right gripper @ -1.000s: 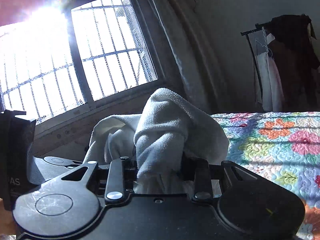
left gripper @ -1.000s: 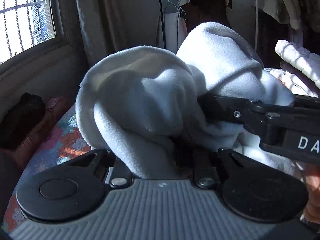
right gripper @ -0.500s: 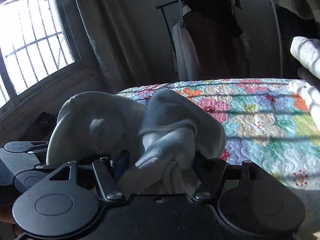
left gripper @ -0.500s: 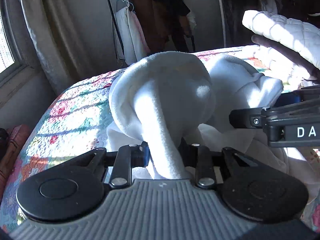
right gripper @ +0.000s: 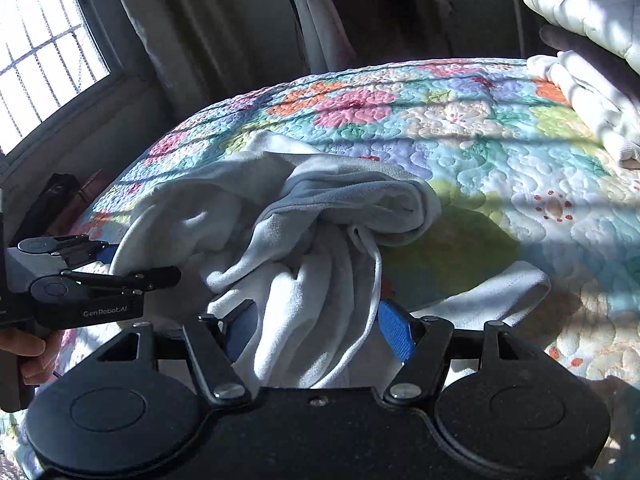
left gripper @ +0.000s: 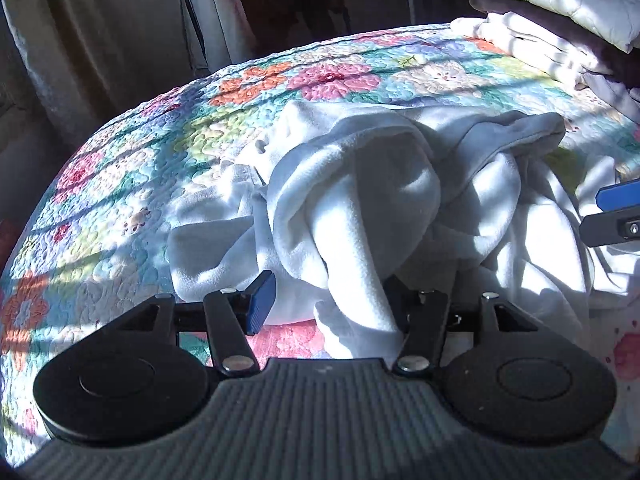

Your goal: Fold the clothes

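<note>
Left tool [left gripper: 324, 300] and right tool [right gripper: 312, 332] both stand wide, the bunched white garment [left gripper: 380, 200] draped loose between their fingers on the bed [left gripper: 120, 168] ahead; closing now could grab several layers, spoiling the fold.

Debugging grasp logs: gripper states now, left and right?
Left gripper: open, white fleece garment draped between its fingers.
Right gripper: open, same garment lying between.

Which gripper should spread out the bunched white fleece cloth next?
Probably the left gripper: its jaws stand open with a fold of the white fleece cloth between them. The right gripper also looks open, but its fold is bulkier, on the flowered quilt.
</note>
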Demonstrator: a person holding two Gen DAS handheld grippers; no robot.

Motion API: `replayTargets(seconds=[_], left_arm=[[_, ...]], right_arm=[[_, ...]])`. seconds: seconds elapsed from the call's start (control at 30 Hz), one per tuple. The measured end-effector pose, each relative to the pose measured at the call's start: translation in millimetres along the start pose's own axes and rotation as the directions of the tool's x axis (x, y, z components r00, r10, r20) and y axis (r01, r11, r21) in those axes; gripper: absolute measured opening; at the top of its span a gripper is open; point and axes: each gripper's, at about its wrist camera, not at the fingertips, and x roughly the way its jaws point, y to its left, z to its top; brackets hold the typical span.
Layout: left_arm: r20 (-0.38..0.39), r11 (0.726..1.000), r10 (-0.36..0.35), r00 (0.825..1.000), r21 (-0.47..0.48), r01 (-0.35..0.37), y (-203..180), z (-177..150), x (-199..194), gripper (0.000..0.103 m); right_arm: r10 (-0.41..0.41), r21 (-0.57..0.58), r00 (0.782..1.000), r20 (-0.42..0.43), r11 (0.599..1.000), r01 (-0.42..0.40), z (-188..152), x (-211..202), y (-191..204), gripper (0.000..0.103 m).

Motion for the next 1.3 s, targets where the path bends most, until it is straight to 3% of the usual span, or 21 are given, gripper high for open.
replayTargets(seconds=[0.13,0.33,0.4,0.47,0.53,0.63,0.73,0.9,1.0,1.23,1.3], left_arm=[[0.032,1.0,-0.029,0.999,-0.001,0.029,-4,-1,3,0.059],[0.028,0.996,0.075,0.997,0.051,-0.077,-15,-6,12,0.058],[0.032,0.998,0.061,0.998,0.03,-0.062,-12,-5,10,0.058],[0.034,0.999,0.043,0.998,-0.005,-0.043,-8,-4,8,0.051],[0.024,0.998,0.039,0.999,-0.042,-0.038,-3,-1,8,0.024],[0.041,0.995,0.042,0.998,-0.089,-0.038,4,1,4,0.017],[0.063,0.99,0.114,0.992,-0.087,-0.108,13,6,-7,0.016],[0.064,0.976,0.212,0.975,-0.066,-0.208,39,15,-31,0.016],[0.065,0.962,0.27,0.961,-0.053,-0.267,55,21,-46,0.016],[0.011,0.939,0.329,0.944,-0.114,-0.326,88,-24,-90,0.016],[0.003,0.928,0.35,0.937,-0.14,-0.346,95,-39,-106,0.016]], right_arm=[[0.06,0.018,0.998,0.0,0.998,-0.06,-2,8,6,0.072],[0.055,-0.02,0.999,0.002,0.998,-0.055,1,14,25,0.072],[0.058,-0.087,0.998,0.035,0.995,-0.055,-1,8,35,0.072],[0.056,-0.145,0.997,0.056,0.988,-0.047,-3,5,44,0.075],[0.044,-0.159,0.998,0.055,0.987,-0.034,-2,6,48,0.076],[0.055,-0.153,0.997,0.046,0.987,-0.047,1,8,52,0.076],[0.081,-0.175,0.996,0.046,0.982,-0.072,2,8,60,0.076],[0.008,-0.214,1.0,0.024,0.977,-0.003,-1,15,65,0.077],[0.011,-0.187,1.0,0.008,0.982,-0.009,-2,15,60,0.077],[0.016,-0.143,1.0,-0.002,0.99,-0.016,-4,16,63,0.077],[-0.012,-0.153,0.999,0.046,0.988,0.019,-6,13,70,0.077]])
